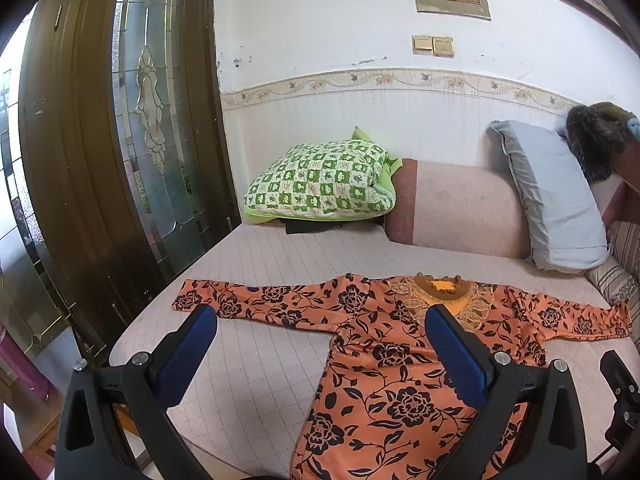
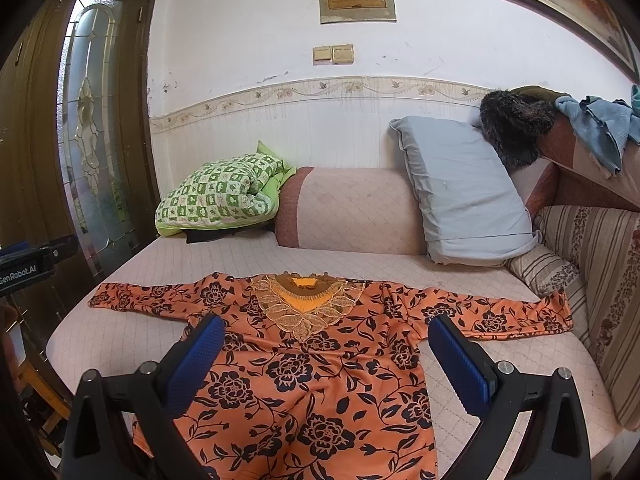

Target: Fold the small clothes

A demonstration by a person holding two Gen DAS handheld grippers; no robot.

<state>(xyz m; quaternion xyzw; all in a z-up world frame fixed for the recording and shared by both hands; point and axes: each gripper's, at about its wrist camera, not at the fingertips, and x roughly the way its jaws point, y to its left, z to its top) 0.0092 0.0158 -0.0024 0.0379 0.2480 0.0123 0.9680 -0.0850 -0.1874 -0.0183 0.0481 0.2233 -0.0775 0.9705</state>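
While the orange floral blouse (image 2: 304,376) lies spread flat on the quilted pink mattress (image 2: 132,344), front up and both long sleeves stretched out to the sides, we hold both grippers above its near half with nothing between their fingers. Our left gripper (image 1: 320,328) has its blue-padded fingers spread wide, one over the bare mattress below the blouse's left sleeve and the other over the chest just beside the embroidered neckline (image 1: 440,292). Our right gripper (image 2: 326,336) is spread just as wide, its fingers framing the blouse's torso, and neither pad touches the cloth as far as we can tell. From the right wrist view we see the edge of the left gripper's body at the far left. Behind the blouse, against the white wall, a green checked cushion (image 2: 220,196) leans beside a pink bolster (image 2: 352,212), and a grey pillow (image 2: 464,192) rests on the bolster's other end. A striped cushion (image 2: 600,280) sits at the right, and a wooden door with leaded glass (image 1: 148,120) stands at the left.
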